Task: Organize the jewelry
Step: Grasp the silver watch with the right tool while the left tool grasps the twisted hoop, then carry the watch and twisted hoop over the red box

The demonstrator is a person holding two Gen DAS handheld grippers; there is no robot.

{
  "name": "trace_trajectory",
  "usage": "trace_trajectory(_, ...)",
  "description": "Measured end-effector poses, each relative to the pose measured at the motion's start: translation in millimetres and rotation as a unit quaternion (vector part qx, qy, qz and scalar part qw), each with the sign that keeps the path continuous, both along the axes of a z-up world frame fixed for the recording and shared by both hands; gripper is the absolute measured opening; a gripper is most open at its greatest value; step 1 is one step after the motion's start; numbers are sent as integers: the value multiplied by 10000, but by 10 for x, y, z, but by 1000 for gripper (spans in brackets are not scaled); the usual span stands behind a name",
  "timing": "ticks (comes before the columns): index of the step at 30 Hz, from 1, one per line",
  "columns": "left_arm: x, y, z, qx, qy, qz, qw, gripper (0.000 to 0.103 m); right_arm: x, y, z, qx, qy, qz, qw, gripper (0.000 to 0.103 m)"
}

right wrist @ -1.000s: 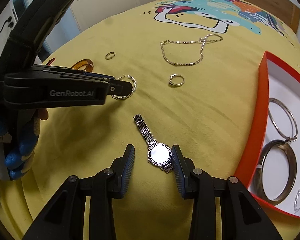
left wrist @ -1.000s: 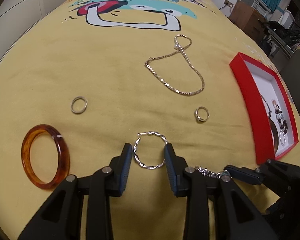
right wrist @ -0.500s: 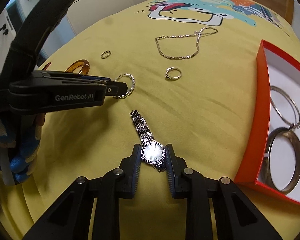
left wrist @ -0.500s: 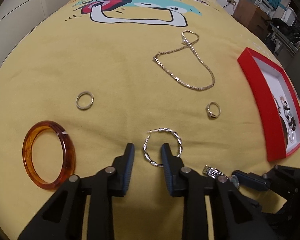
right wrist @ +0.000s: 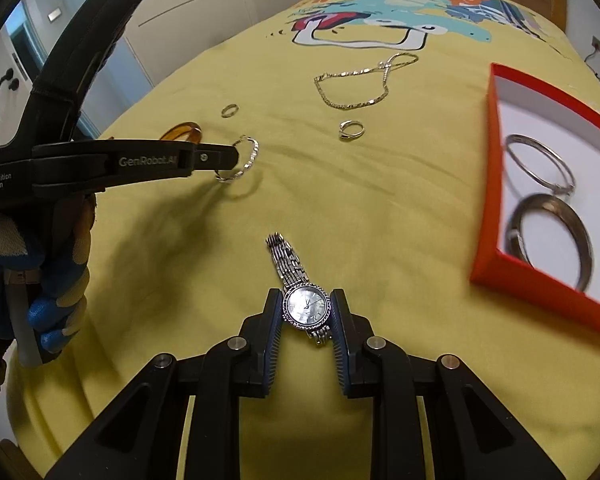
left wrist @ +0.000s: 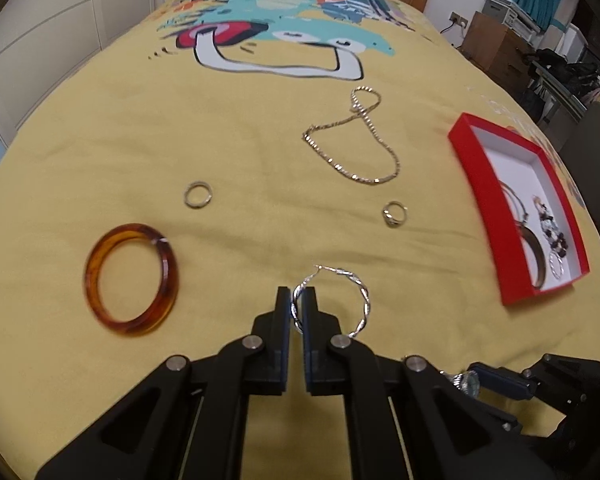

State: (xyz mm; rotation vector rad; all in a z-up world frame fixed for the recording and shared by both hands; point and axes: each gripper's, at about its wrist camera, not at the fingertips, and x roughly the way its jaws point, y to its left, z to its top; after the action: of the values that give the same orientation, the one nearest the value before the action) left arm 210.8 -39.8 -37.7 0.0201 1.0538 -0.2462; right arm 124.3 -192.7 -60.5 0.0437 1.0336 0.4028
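Note:
My left gripper (left wrist: pixel 296 300) is shut on the left side of a twisted silver hoop earring (left wrist: pixel 360 300) and holds it just above the yellow bedspread; the hoop also shows in the right wrist view (right wrist: pixel 246 160). My right gripper (right wrist: pixel 306 308) is shut on the round face of a silver watch (right wrist: pixel 306 306), its band trailing forward, lifted off the cloth. A red tray (left wrist: pixel 480 200) with bangles and beads lies to the right; it shows in the right wrist view too (right wrist: pixel 488 184).
On the bedspread lie an amber bangle (left wrist: pixel 168 276), a plain ring (left wrist: pixel 198 194), a second ring (left wrist: pixel 394 214) and a chain necklace (left wrist: pixel 356 148). The left gripper's body (right wrist: pixel 100 160) fills the left of the right wrist view.
Both grippers closed from open: the left onto the hoop earring, the right onto the watch face. Both items have risen off the cloth.

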Motion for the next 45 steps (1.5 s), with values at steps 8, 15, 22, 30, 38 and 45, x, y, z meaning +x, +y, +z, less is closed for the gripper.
trace_trajectory(8,-376,46,333,-8,-248,-21,9997,4,-391,-135,304,27,-267,-170,9995,23)
trace_trajectory(15,-692,-43,591,-69,-429,-152,9989,4,-757,-288,566,50,-554,-323,9979,23)
trace_trajectory(22,-832,-379,792,-125,-590,-501,9969,5,-951,-609,861,34,-901,-678,9936,23)
trace_trajectory(30,-747,-946,921,-103,-678,-992,9927,5,-804,-1166,1126,-101,-1200,-1207,9854,23)
trace_trajectory(38,-300,-1624,938,7,-717,-1395,9876,5,-203,-1660,1246,-213,-1378,-1584,9775,24)
trace_trajectory(45,325,-2228,710,215,-617,-1533,9860,5,560,-2051,1119,-158,-1290,-1906,9730,24)
